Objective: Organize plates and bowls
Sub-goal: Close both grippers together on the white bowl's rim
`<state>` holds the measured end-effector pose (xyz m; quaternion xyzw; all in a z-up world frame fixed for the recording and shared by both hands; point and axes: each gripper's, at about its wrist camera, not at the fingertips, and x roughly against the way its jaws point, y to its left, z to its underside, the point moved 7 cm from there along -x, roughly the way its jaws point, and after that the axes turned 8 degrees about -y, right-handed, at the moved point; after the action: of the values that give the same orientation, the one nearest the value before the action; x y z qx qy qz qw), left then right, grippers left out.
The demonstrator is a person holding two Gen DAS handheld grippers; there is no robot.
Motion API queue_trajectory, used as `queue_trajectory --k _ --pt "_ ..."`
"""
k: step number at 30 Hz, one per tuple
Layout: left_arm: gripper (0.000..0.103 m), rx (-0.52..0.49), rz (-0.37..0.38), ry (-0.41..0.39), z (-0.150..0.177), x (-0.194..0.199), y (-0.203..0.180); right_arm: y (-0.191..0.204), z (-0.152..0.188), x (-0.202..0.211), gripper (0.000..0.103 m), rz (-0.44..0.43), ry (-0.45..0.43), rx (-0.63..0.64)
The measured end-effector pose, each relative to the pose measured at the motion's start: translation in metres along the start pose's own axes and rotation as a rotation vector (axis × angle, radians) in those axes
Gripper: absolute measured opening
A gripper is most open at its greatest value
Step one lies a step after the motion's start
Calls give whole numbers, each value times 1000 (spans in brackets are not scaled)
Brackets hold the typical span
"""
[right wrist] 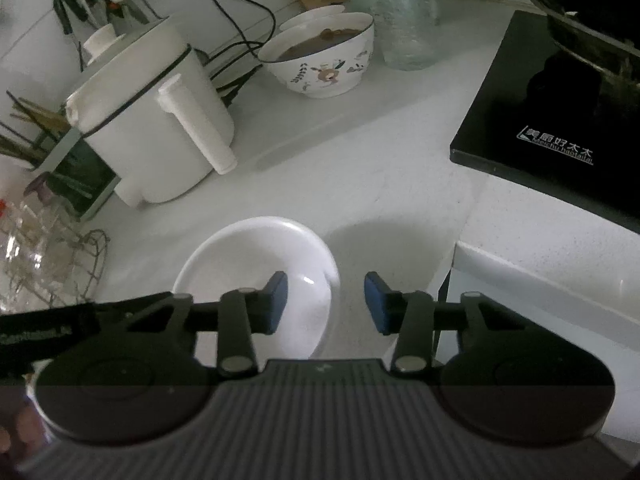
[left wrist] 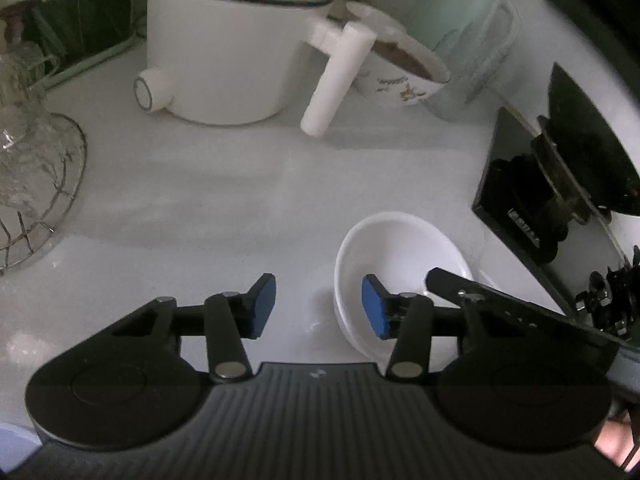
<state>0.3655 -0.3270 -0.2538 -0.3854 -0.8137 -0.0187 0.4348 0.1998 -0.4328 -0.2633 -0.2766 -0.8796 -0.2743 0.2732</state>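
Both claws are spread wide, gripping nothing. Left gripper (left wrist: 319, 306) and right gripper (right wrist: 326, 302) hover by the white bowl (right wrist: 248, 256) on the countertop (right wrist: 360, 184).

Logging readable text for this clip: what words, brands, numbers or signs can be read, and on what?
"Meichu haotaitai", under a line of Chinese characters too small to read surely: white print on the black cooktop.
Faint lettering on the black strap at the right wrist view's left edge: blurred, unreadable.
Small writing on the floral bowl in the left wrist view: blurred, unreadable.
The white bowl carries none.
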Motion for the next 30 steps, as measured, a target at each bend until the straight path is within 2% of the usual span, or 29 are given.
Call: queue_trajectory --k 9,13,20,30 --pt "20 8 23 47 0 -20 -4 -8 7 -2 19 22 8 -47" --pt "8 -49 8 37 0 -21 -14 -6 7 -2 12 20 -1 -37" --pt "7 -36 9 41 -4 -15 -14 -4 7 1 9 13 6 -33" --pt "7 0 4 14 -6 26 -12 8 1 18 9 -52 23 -24"
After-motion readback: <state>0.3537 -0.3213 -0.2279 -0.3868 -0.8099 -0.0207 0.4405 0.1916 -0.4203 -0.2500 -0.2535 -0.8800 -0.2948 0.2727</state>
